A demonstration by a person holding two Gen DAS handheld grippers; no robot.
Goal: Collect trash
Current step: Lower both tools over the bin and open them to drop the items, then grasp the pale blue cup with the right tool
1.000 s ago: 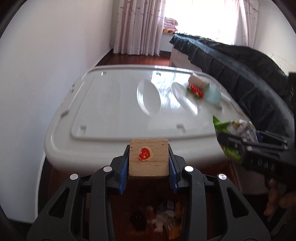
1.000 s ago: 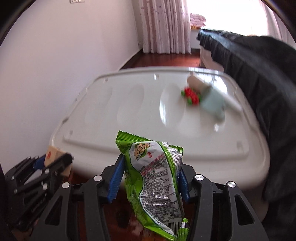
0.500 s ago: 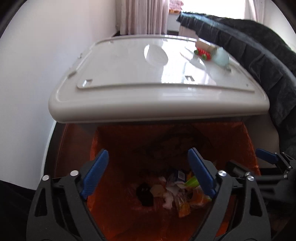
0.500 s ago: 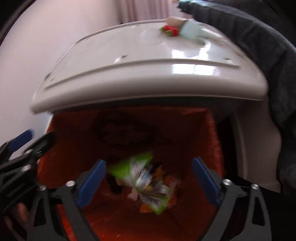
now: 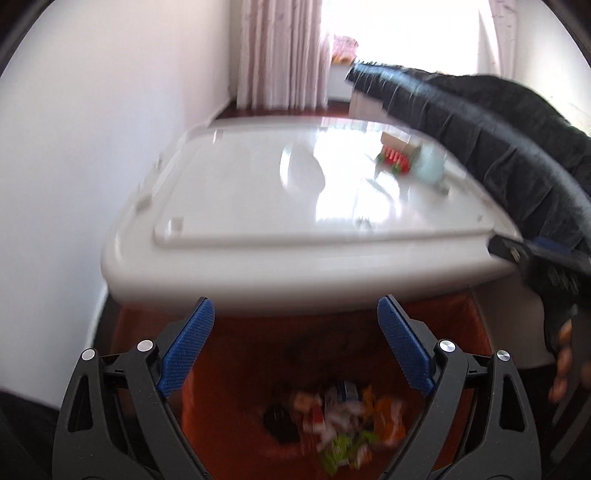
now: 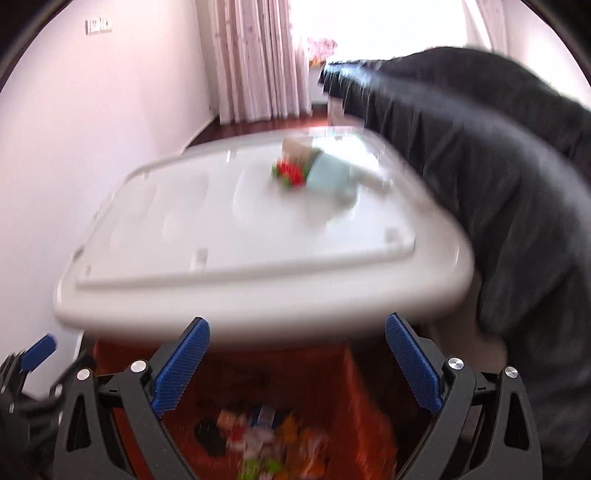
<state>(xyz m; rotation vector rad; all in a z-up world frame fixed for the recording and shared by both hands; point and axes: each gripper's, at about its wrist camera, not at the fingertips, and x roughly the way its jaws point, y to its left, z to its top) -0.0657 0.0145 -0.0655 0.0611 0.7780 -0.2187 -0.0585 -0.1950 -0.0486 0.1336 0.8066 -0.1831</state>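
L tongs (image 5: 295, 354) & R tongs (image 6: 297, 365): both wide apart, empty, over orange bin (image 5: 236, 354). L view only: fingers (image 5: 563, 363) on R handle. R view only: wall plate (image 6: 98, 25).

White walls (image 5: 92, 147), pink curtains (image 5: 280, 51), bright window (image 5: 399, 29), dark wood floor (image 6: 243, 127), black-draped furniture (image 6: 498, 155)

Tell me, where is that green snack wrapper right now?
The green snack wrapper lies at the bottom of the orange-lined bin, among other trash, below the white lid; both views show it low between the open fingers.
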